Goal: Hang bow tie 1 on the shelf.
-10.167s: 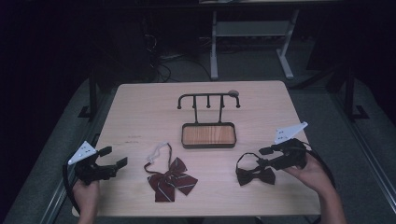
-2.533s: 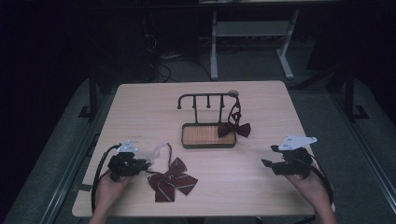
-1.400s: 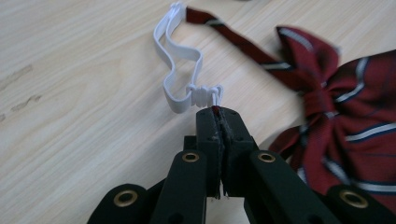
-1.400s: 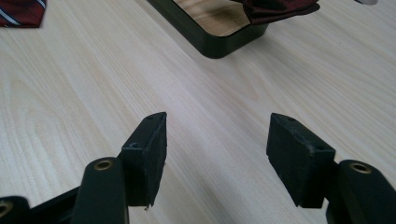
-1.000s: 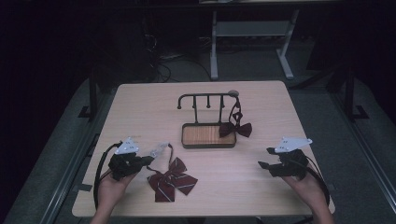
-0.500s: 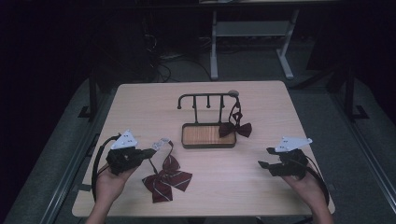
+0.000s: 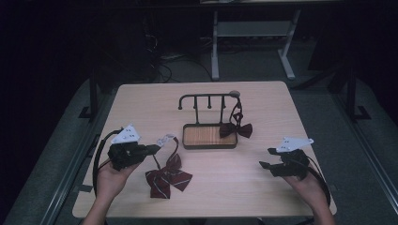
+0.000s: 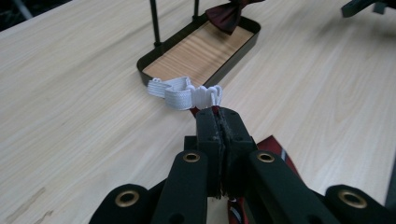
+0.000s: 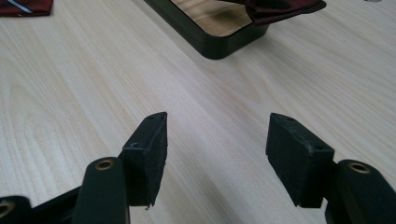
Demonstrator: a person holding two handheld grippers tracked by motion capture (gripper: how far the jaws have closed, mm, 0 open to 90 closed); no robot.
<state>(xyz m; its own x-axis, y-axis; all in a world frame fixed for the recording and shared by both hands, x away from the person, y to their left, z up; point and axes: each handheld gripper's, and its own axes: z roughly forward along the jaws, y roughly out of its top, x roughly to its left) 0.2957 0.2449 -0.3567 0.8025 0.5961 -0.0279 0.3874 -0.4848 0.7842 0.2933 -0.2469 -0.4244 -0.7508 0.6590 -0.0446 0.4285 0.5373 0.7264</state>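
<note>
Dark floor and cable-strewn shadows surround a pale wooden table [image 7: 281, 117] under dim light. Nearest the person, on the left, the left gripper [image 7: 151, 149] has its jaws clamped on the white elastic neck strap [image 8: 184, 94] of a maroon striped bow tie [image 7: 166, 177], which trails on the table just right of that hand. On the near right, the right gripper [image 7: 266, 158] rests with jaws wide apart and nothing between them. Farther off, at mid-table, stands a black metal hanger stand with a wood-lined tray [image 7: 209, 136]; a plain dark maroon bow tie [image 7: 236, 128] already hangs from its right end, drooping over the tray's right edge.

The step in hand looks like lifting the striped tie to hang it: the strap loop should be kept open and raised clear of the table, then slid over a free hook left of the hung tie.

Counted: two bow ties, one stand, two grippers.
</note>
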